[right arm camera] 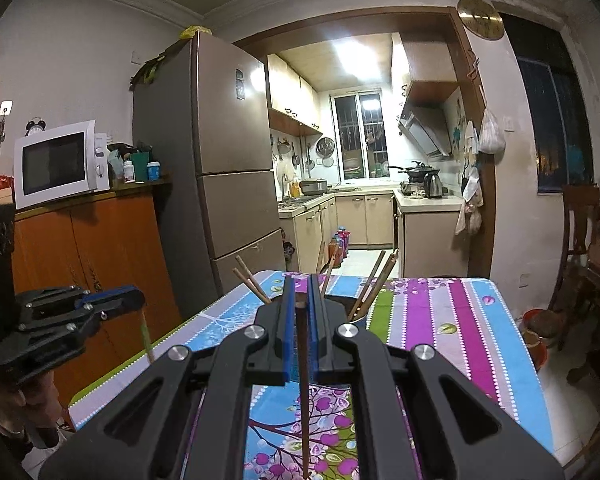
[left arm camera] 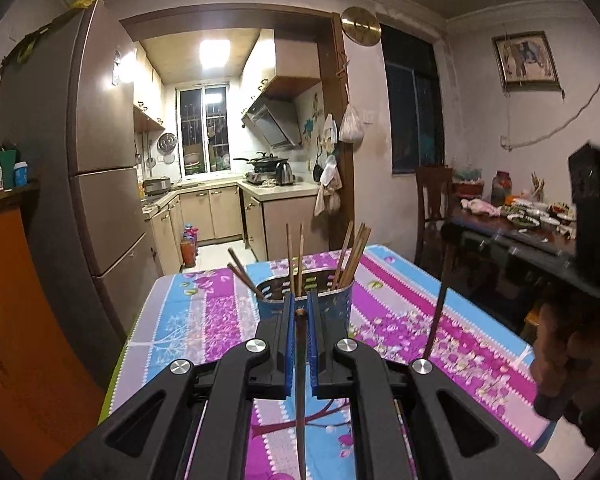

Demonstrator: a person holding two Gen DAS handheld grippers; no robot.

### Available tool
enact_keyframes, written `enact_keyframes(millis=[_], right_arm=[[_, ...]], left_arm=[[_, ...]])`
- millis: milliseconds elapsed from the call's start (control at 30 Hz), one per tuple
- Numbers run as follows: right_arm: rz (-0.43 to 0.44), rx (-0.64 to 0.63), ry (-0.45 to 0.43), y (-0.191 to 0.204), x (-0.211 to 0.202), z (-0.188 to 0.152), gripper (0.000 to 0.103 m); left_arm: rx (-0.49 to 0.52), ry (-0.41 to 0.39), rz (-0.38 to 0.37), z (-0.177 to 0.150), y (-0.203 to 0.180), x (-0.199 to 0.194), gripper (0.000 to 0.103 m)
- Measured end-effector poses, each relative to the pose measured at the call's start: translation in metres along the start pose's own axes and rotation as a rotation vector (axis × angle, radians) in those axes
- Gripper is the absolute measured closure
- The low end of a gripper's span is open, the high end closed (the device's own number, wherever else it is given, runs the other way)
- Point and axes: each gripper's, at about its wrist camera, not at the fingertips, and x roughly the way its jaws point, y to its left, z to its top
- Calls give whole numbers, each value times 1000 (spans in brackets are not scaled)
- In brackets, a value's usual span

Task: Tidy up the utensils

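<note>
**Both claws clamped on chopsticks above the holder**

Left wrist view: the left claw (left arm camera: pixel 299 312), black plastic with ribbed blue pads, sits low in the centre of the frame, clenched on a thin dark wooden chopstick (left arm camera: pixel 300 380) that runs down from between the pads to the bottom edge. Just beyond the fingertips stands the blue holder (left arm camera: pixel 342 300), a rounded plastic tub with perforated walls, on a surface (left arm camera: pixel 204 320) covered by a glossy floral cloth in pink, purple and blue patches. In the holder are several brown wooden chopsticks (left arm camera: pixel 354 256): two lean out to the left, two stand nearly upright in the middle, a bundle tilts right. At the right edge of the frame the right claw (left arm camera: pixel 592 208) shows only as a dark blurred block, with a slim dark stick (left arm camera: pixel 436 320) hanging below it over the cloth.

Right wrist view: the right claw (right arm camera: pixel 300 304), lower centre, is gripped on a dark chopstick (right arm camera: pixel 304 392) that reaches the bottom edge. The holder (right arm camera: pixel 356 312) is mostly hidden behind the fingers; its chopsticks (right arm camera: pixel 374 284) fan out on either side. At the left edge, the left claw (right arm camera: pixel 120 300) is seen side-on, pinching a pale greenish-looking stick (right arm camera: pixel 147 336) that hangs down beside the surface (right arm camera: pixel 460 320).
</note>
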Motion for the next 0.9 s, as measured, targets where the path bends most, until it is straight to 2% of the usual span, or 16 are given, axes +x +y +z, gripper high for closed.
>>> enact_keyframes(millis=[300,400,533,700,900], right_arm=[[27,24,23,-4,18,8,98],[18,-1,19,-1,24,18,98],[14,-17,-37,-1,29,56,98],[-6,-32,-135,-2,41,109,98],[-43,-10,-184,-18,79,141,98]], left_arm=[[12,-21,-18,16,-7,17,96],[12,-43,-33,34,-10,26,96],[9,-111,-43,81,-8,38,96],[15,-210,9,135,0,56,96],[10,-273,46,170,11,96,96]])
